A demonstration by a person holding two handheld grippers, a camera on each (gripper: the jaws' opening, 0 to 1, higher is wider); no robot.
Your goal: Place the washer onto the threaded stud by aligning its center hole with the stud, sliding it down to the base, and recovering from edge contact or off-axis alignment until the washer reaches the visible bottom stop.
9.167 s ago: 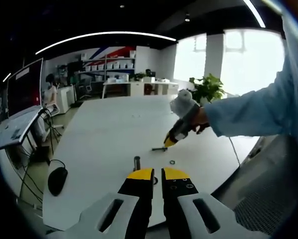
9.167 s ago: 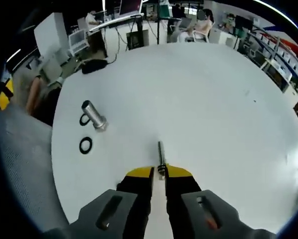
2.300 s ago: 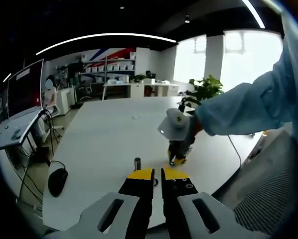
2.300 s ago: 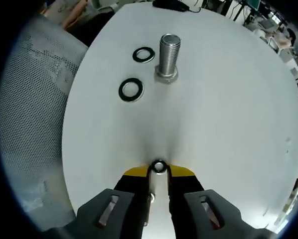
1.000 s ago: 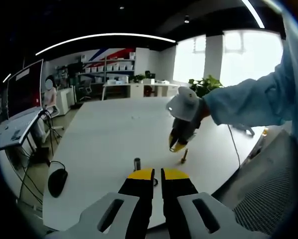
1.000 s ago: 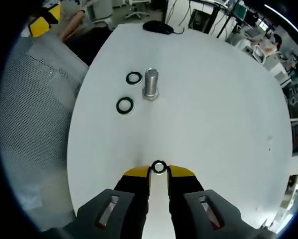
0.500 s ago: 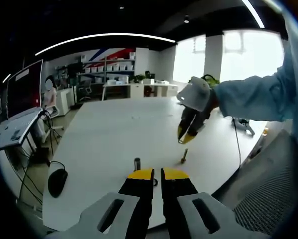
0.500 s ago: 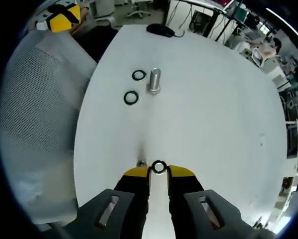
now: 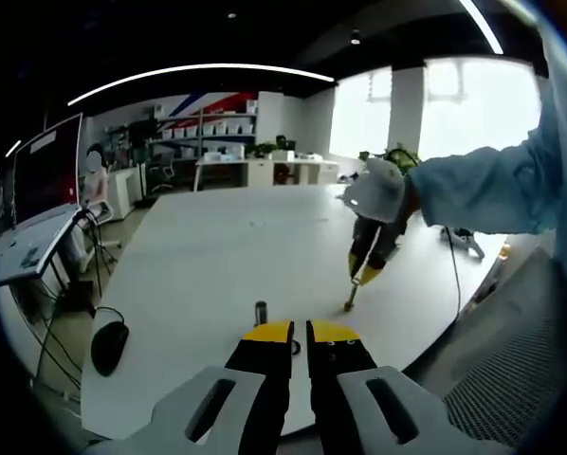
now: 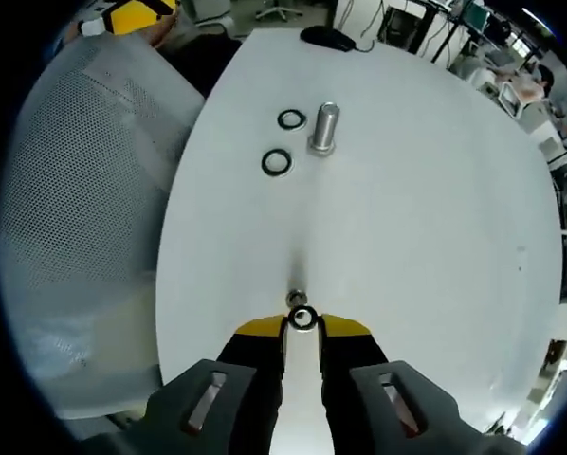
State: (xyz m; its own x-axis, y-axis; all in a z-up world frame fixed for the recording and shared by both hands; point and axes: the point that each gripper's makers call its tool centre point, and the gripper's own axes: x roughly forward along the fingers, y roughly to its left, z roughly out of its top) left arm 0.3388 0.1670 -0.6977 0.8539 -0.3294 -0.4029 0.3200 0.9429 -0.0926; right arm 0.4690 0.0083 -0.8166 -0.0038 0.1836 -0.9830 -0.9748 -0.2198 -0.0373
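The right hand-held gripper [image 10: 302, 322] pinches a washer [image 10: 302, 318] just above the small threaded stud [image 10: 296, 298] on the desk [image 10: 435, 190]; alignment underway. Next: centre the hole, then lower. The left hand-held gripper [image 9: 300, 332] rests pressed together.

**Counts on and around the white table**

Washers: three. One small washer [image 10: 302, 318] sits clamped between the right gripper's [image 10: 302, 327] jaw tips; two black washers [image 10: 277, 161] [image 10: 291, 119] lie flat on the table [image 10: 435, 209], just beside the large bolt.

Bolts or studs: two. One large silver bolt [image 10: 323, 128] stands upright on its head, and one thin threaded stud [image 9: 350, 298] stands near the table edge, just under the right gripper's tips.

Grippers: two, the left gripper [image 9: 300, 332] with its jaws together and holding nothing.

Computer mice: one, black and corded [image 9: 109, 341].

Potted plants: one [image 9: 397, 156].
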